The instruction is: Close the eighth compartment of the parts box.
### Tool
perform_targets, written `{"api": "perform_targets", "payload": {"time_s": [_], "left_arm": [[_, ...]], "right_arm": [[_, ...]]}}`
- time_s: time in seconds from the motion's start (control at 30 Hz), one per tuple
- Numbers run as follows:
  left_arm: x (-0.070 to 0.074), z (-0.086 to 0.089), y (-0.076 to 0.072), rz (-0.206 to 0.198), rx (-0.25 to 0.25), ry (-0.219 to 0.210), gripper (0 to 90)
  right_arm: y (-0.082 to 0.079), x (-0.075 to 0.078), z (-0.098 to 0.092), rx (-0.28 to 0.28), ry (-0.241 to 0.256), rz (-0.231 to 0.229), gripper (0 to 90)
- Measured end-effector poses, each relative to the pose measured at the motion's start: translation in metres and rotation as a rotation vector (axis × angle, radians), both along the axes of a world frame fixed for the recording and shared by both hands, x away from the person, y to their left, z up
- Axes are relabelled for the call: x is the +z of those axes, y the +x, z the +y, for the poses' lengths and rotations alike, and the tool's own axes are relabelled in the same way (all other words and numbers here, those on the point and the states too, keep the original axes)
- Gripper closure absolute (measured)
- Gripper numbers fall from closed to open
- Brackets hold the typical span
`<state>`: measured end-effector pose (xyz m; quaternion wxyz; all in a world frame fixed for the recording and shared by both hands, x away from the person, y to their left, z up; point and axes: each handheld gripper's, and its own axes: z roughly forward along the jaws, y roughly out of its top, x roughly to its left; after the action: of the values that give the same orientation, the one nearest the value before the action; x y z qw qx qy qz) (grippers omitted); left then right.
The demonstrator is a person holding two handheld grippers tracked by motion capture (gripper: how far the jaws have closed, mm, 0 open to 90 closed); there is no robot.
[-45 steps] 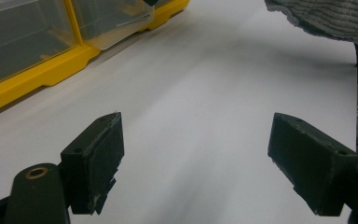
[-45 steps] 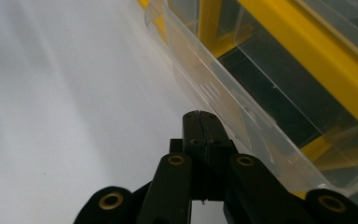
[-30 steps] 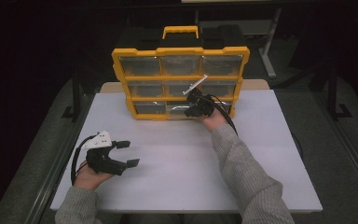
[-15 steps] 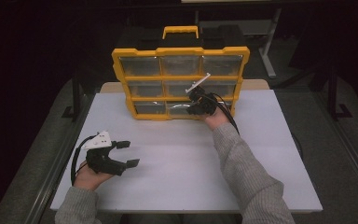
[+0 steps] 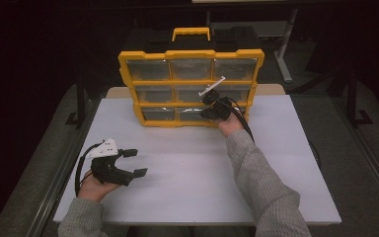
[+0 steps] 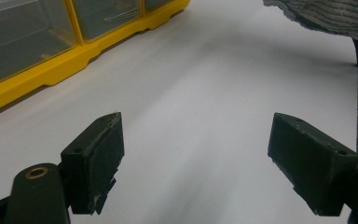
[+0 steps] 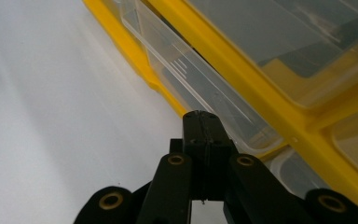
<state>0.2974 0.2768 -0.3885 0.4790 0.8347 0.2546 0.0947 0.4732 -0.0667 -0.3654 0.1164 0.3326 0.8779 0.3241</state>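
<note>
The right gripper is pressed shut against the clear drawer just ahead, its length running crosswise; the left gripper, gaping, is kept well apart.

Worktop: white, flat, rectangular, fills the centre and lower frame in the high view. Organizer: yellow frame, clear drawers in three rows, stands upright on the worktop's far edge, upper centre of frame, handle on top. One bottom-row drawer sits pulled partway out over the white surface. Left hand rests on the worktop, lower left.
</note>
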Motion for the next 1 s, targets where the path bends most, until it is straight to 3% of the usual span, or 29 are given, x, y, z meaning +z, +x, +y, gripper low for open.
{"api": "perform_targets", "payload": {"time_s": [0.03, 0.07, 0.1, 0.13, 0.17, 0.4, 0.47, 0.53, 0.77, 0.83, 1.0], "left_arm": [[0.000, 0.000, 0.000, 0.000, 0.000, 0.000, 18.1], [0.000, 0.000, 0.000, 0.001, 0.000, 0.001, 18.1], [0.000, 0.000, 0.000, 0.000, 0.001, 0.001, 18.1], [0.000, 0.000, 0.000, 0.001, 0.001, 0.000, 18.1], [0.000, 0.000, 0.000, -0.001, 0.001, -0.003, 18.1], [0.000, 0.000, 0.000, 0.000, 0.003, 0.001, 18.1], [0.000, 0.000, 0.000, 0.002, 0.005, -0.005, 18.1], [0.000, 0.001, 0.000, 0.003, 0.004, -0.001, 18.1], [-0.002, 0.001, 0.000, 0.010, 0.021, -0.017, 18.1], [-0.002, 0.001, 0.000, 0.007, 0.020, -0.006, 18.3], [-0.003, -0.001, 0.000, 0.007, 0.018, -0.006, 18.3]], "right_arm": [[0.000, 0.000, 0.000, -0.002, -0.001, -0.003, 88.7], [0.002, 0.000, -0.004, 0.022, -0.036, -0.028, 88.7], [0.000, 0.000, -0.001, -0.011, 0.002, -0.004, 88.7], [0.002, 0.000, -0.004, 0.020, -0.038, -0.031, 88.7], [0.002, 0.000, -0.004, 0.016, -0.045, -0.036, 88.7], [0.002, 0.000, -0.005, 0.011, -0.038, -0.036, 88.6], [0.000, -0.001, -0.003, -0.017, 0.007, -0.003, 87.4], [0.000, -0.001, -0.004, -0.013, 0.021, 0.010, 85.2], [-0.015, 0.002, -0.014, 0.078, 0.096, 0.068, 73.0], [-0.020, 0.002, -0.019, 0.086, 0.096, 0.062, 69.5], [-0.030, 0.001, -0.033, 0.089, 0.172, 0.088, 61.3]]}}
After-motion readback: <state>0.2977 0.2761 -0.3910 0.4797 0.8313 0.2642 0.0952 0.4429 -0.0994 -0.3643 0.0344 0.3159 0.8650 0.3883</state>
